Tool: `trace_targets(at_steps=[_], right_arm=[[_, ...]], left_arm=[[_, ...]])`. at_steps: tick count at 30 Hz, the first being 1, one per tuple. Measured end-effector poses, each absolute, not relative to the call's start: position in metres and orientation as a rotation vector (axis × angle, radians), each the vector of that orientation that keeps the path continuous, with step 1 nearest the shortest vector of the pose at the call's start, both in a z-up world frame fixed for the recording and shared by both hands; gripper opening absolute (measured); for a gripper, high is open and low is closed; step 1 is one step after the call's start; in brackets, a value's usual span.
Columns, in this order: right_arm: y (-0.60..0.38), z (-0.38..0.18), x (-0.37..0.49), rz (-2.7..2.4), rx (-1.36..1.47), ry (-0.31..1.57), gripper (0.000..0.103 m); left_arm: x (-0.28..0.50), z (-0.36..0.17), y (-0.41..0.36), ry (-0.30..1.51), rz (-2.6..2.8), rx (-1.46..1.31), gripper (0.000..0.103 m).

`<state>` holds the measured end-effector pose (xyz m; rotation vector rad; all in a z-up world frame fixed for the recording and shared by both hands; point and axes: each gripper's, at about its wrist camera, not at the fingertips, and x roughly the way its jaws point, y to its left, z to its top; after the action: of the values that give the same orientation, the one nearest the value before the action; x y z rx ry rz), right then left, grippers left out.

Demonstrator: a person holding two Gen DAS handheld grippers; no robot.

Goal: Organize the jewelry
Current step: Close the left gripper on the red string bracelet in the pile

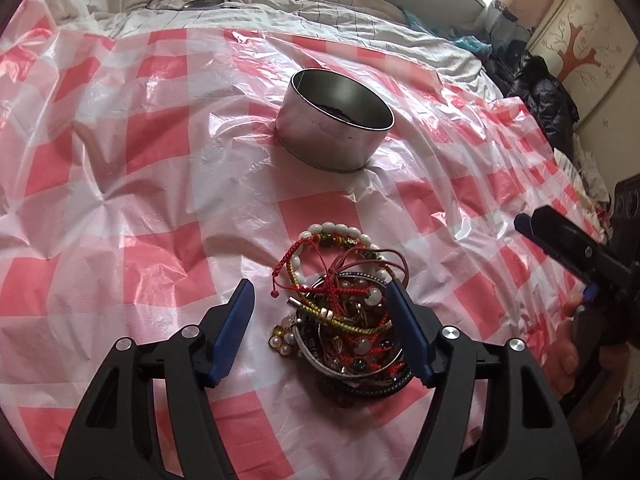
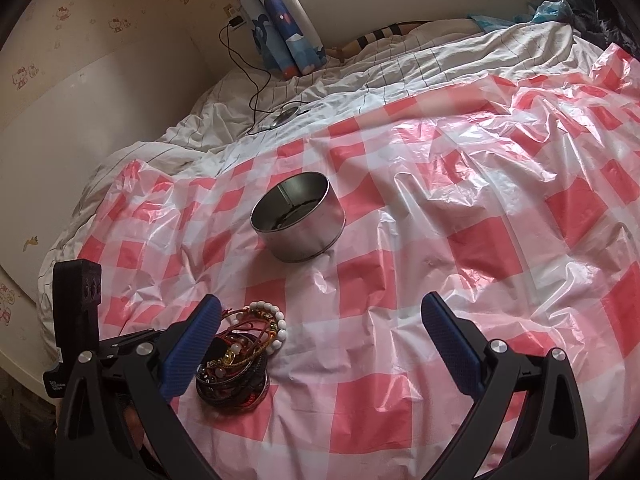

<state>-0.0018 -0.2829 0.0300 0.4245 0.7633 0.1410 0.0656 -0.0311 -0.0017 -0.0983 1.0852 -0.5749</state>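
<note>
- Two black grippers with blue pads: left gripper (image 1: 320, 312) angled down, jaws apart astride the tangled heap of beaded bracelets and red cords (image 1: 344, 312), gripping nothing.
- Right gripper (image 2: 320, 340) open, empty.
- Heap lies on pink-and-white checked plastic sheet (image 1: 140, 160), near the round metal tin (image 1: 336, 120).

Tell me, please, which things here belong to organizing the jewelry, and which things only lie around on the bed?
For the job:
- jewelry pile
- round metal tin
- left tongs, open around the pile
- right tongs, open

Just lying about:
- checked plastic sheet
- black cable
- white bedding
- dark clothes
</note>
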Motion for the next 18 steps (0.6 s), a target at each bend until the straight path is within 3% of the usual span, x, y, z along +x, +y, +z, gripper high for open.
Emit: trace_targets(at_steps=[3,7,10,18], right_arm=[[-0.283,0.029,-0.001,0.139,0.424,0.767,0.096],[-0.285,0.028,0.000,0.137,0.434,0.770,0.096],[-0.285,0.028,0.000,0.138,0.435,0.769,0.096],[-0.288,0.026,0.001,0.132,0.443,0.773,0.096]], left_arm=[[0.067,-0.004,-0.036,1.084,-0.572,-0.109,0.061],[0.067,0.002,-0.040,1.048,-0.581,-0.097,0.026],[0.067,0.005,-0.041,1.031,-0.595,-0.097,0.012],[0.061,0.027,-0.034,0.937,-0.645,-0.126,0.006]])
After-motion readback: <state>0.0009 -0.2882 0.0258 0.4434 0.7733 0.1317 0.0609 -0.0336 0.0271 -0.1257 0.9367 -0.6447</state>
